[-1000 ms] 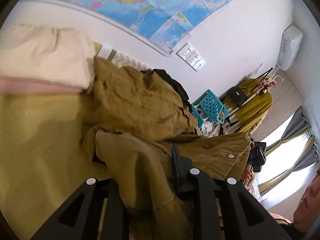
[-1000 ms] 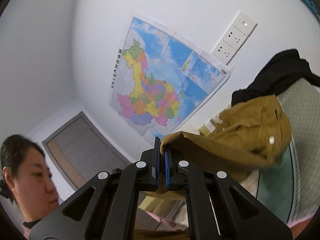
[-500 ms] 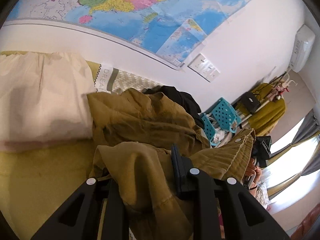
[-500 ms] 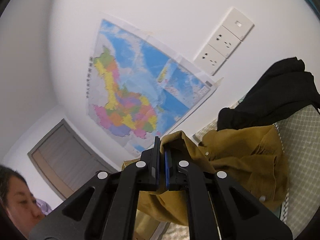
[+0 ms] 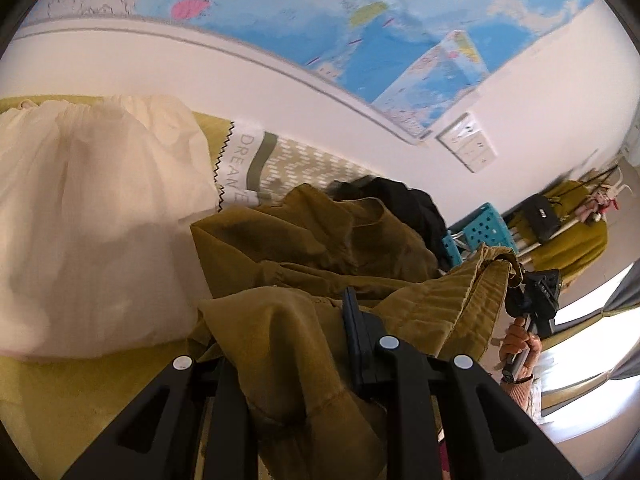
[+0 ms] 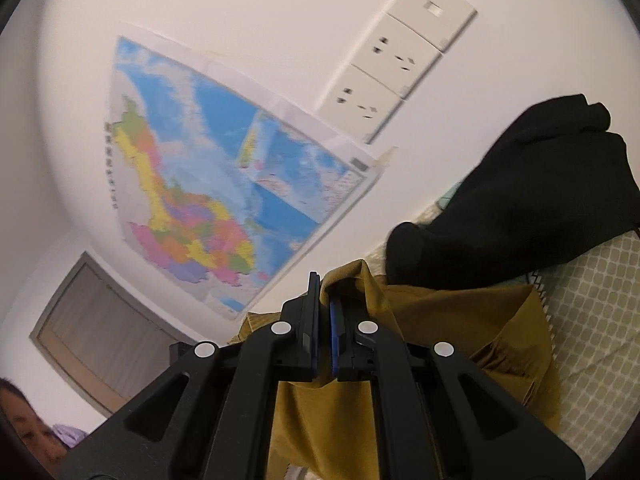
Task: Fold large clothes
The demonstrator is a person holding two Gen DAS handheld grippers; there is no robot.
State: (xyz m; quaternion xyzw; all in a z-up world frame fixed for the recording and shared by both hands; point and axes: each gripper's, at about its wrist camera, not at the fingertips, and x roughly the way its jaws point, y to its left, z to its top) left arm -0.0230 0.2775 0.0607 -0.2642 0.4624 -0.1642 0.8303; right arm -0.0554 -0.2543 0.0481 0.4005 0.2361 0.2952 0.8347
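Left gripper (image 5: 316,344) clamped on bunched mustard-brown cotton garment (image 5: 320,240), right gripper (image 6: 325,320) at 3 o'clock pinching its hem, white folded cloth (image 5: 88,216) at 9 o'clock.

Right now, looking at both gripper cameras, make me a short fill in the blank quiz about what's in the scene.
1. Both grippers are shut on the ____-coloured garment.
2. The garment lying behind it, by the wall, is ____.
3. Pinned to the wall above the bed is a colourful ____.
4. The white wall sockets sit to the ____ of it in the right wrist view.

Missing words: mustard; black; map; right
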